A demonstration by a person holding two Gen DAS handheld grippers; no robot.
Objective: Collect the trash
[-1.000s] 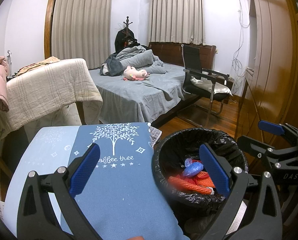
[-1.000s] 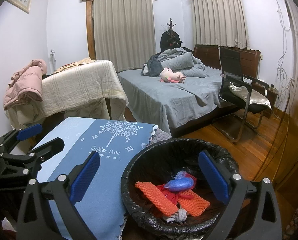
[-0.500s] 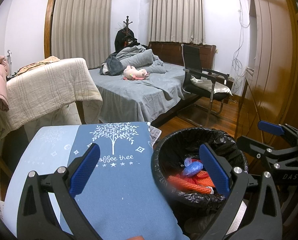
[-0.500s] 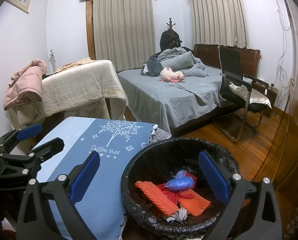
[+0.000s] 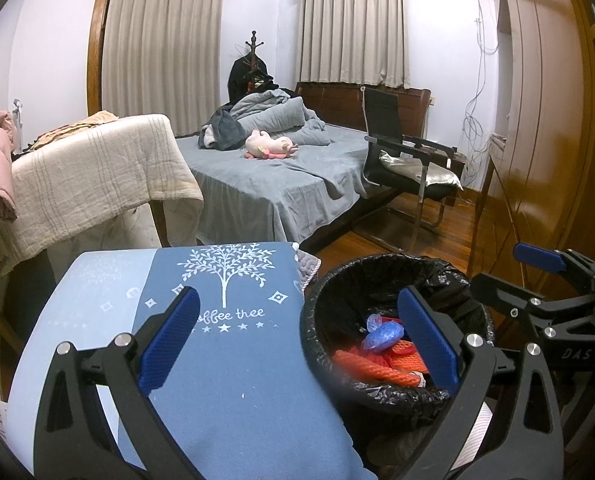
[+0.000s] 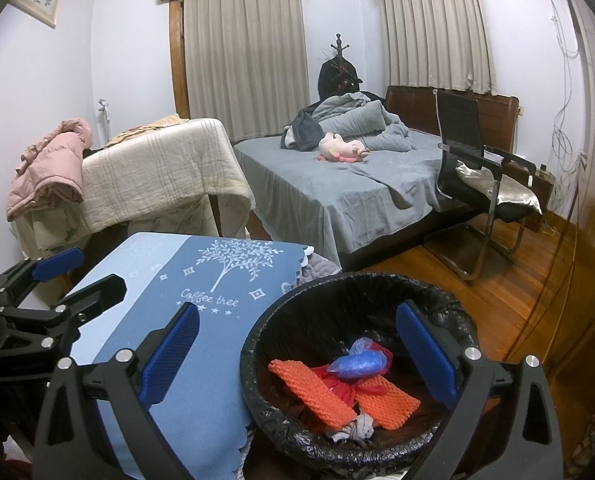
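Centre frame, the blue cloth (image 5: 217, 360) reads "Coffee tree". Left gripper (image 5: 297, 340) and right gripper (image 6: 297, 354), marked "DAS", gape wide, empty, beside the bin (image 6: 281, 320)

At lower centre of the right wrist view, the round black-lined trash bin (image 6: 361, 368) gapes open upward, orange mesh and a blue wrapper filling its bottom. The blue tree-print tablecloth (image 6: 201, 304) borders it on the left; bare wooden floor (image 6: 509, 280) lies at right.

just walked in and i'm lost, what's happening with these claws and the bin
A person holds two claws over a bedroom trash bin lined with a black bag. The left claw and right claw are both open and empty. Orange netting and a blue wrapper already lie inside, beside the blue cloth-covered table.
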